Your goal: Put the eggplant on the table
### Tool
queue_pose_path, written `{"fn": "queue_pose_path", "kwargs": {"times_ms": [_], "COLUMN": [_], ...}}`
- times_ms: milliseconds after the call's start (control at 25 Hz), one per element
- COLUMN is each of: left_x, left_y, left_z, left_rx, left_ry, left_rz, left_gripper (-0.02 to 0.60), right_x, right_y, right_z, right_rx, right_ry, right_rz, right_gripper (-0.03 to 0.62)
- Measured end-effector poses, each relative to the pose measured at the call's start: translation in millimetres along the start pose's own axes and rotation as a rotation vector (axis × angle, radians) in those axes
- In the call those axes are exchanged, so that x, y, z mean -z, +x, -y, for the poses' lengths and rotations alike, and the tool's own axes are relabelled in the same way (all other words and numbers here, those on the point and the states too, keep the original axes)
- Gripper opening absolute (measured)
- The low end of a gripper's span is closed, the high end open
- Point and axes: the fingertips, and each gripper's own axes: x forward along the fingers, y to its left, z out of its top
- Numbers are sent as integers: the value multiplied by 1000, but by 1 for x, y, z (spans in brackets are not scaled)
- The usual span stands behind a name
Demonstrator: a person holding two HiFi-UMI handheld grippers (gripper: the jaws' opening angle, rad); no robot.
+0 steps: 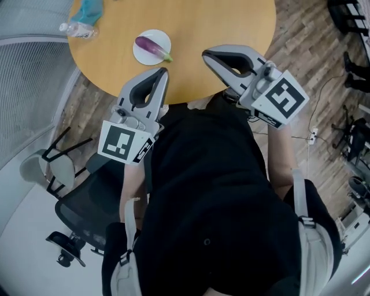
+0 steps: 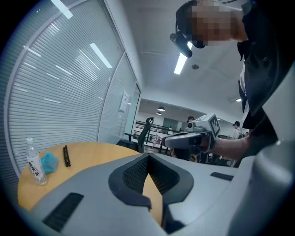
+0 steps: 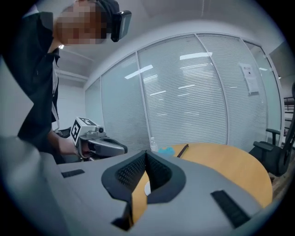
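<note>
By the left edge of the surface (image 1: 225,23) stand a water bottle (image 1: 78,29) and a blue cloth (image 1: 91,10). Right of them the eggplant (image 1: 149,46) lies on a white plate (image 1: 141,56) close to the near edge. My left gripper (image 1: 163,70) hangs at that near edge just beside the plate, its jaws closed on nothing, and my right gripper (image 1: 205,55) beside it is closed and empty too.

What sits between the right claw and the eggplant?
Nothing visible. The eggplant lies on a white plate on the table, and only bare tabletop separates it from the shut, empty right claw. The bottle and blue cloth sit off at the table's left edge, clear of that path.
</note>
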Motion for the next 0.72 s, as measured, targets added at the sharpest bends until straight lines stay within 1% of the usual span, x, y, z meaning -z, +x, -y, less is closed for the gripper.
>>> {"fn": "queue_pose_path", "kwargs": {"times_ms": [120,200,320,400,560,640,720], "left_x": [-1,0,1,7,17,21,24], "left_y": [19,33,56,65,57,48,33], "left_z": [26,49,83,99,143,162,177], "left_rx": [-113,-174,-247,-315,-493,-550,-595], "left_ry": [-49,-88,-114,-121,-169,-178,-180], "left_rz": [30,43,60,58,52,49,53], "left_gripper": [11,11,11,11,11,11,11], "right_x": [15,21,24,33,57,63,64], "right_y": [-32,-54,-88,-103,-123,-129,-133], "right_z": [22,39,58,66,57,48,39], "right_rx": [-84,-130,-206,-260,-427,-485,-516], "right_ry": [-20,-21,-10,-5,23,22,22], "right_rz": [-48,-69,-56,-53,-114,-133,-134], "right_gripper": [17,17,17,17,17,17,17]}}
